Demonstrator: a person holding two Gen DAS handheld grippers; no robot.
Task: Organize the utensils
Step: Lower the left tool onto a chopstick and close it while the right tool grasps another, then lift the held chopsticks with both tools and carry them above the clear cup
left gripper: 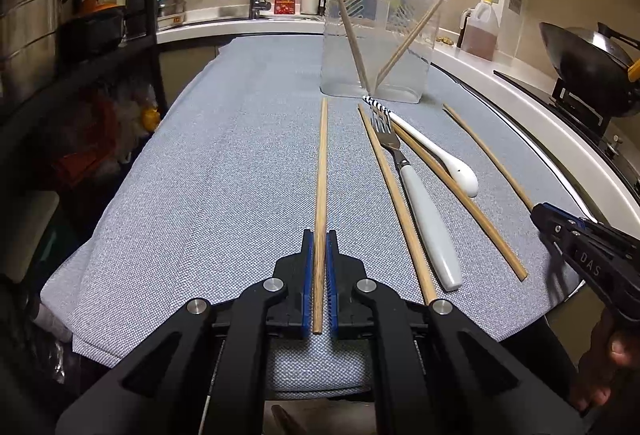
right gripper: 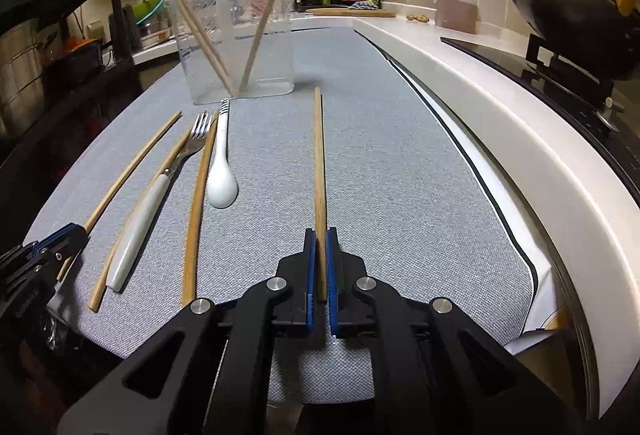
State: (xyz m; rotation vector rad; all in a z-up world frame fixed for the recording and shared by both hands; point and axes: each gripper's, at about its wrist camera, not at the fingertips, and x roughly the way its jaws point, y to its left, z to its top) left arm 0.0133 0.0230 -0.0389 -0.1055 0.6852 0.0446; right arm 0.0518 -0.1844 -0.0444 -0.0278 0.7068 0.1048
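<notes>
Plainly, each gripper is clamped on a wooden chopstick: the left gripper [left gripper: 320, 241] has its blue pads pressed on the left chopstick [left gripper: 322, 171], and the right gripper [right gripper: 320, 239] likewise pinches the right chopstick [right gripper: 319, 155], both sticks pointing toward the clear container [left gripper: 376, 35]. Whether the far tips rest on the grey cloth [left gripper: 220, 175] or hover just above it is hard to tell. Two chopsticks already lean crossed inside the container, their tops cut off by the frame in the right view. Between the grippers lie a fork [left gripper: 416, 187], a white spoon [left gripper: 440, 159] and loose chopsticks [left gripper: 394, 195], overlapping. A hand [left gripper: 608, 367] shows only partly at the edge.
</notes>
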